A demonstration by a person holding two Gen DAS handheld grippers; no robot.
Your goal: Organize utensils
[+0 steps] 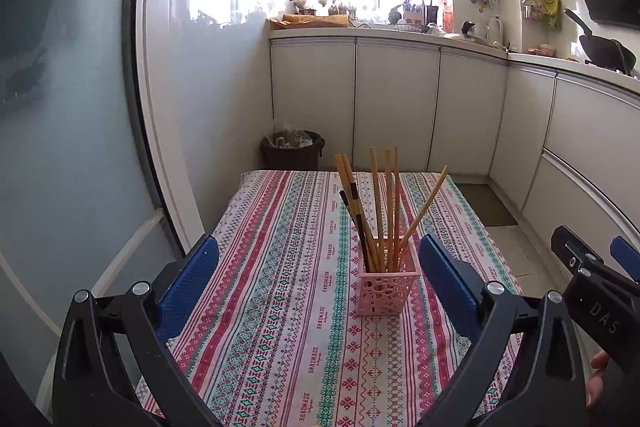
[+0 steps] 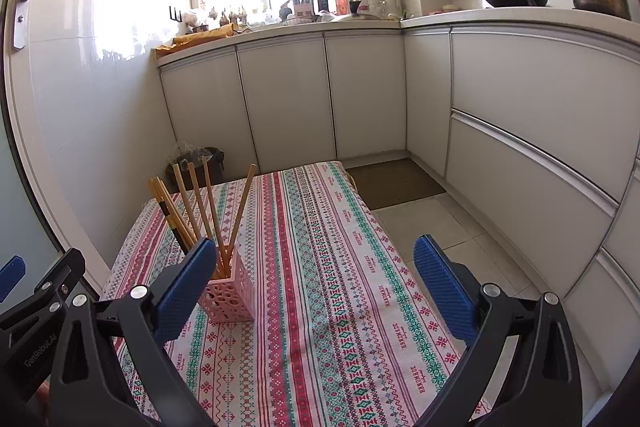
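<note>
While both grippers hang above a small table covered by a striped patterned tablecloth point(image 1: 280, 267), neither one carries anything. Starting at the left, the left gripper point(image 1: 318, 275) has its blue-padded fingers spread wide, with only cloth and the holder showing between them. Just inside its right finger stands a pink perforated utensil holder point(image 1: 386, 289), upright on the cloth, apart from both pads. Wooden chopsticks point(image 1: 390, 211) stand in it, fanned out and leaning in different directions; a few at the left have dark bands. No loose utensils can be seen anywhere on the visible cloth. Further right, the right gripper point(image 2: 314, 283) is likewise opened wide and empty, hovering over bare cloth near the table's right side; in its own view the holder sits behind its left finger. Beyond the table are white kitchen cabinets point(image 2: 360, 95) and a bright window.

Judging by this, the chopsticks are already gathered, so the task looks at or near its finish, or possibly at a start if they are to be sorted. A next move would call for closing on a single thin stick without tipping the light holder.
</note>
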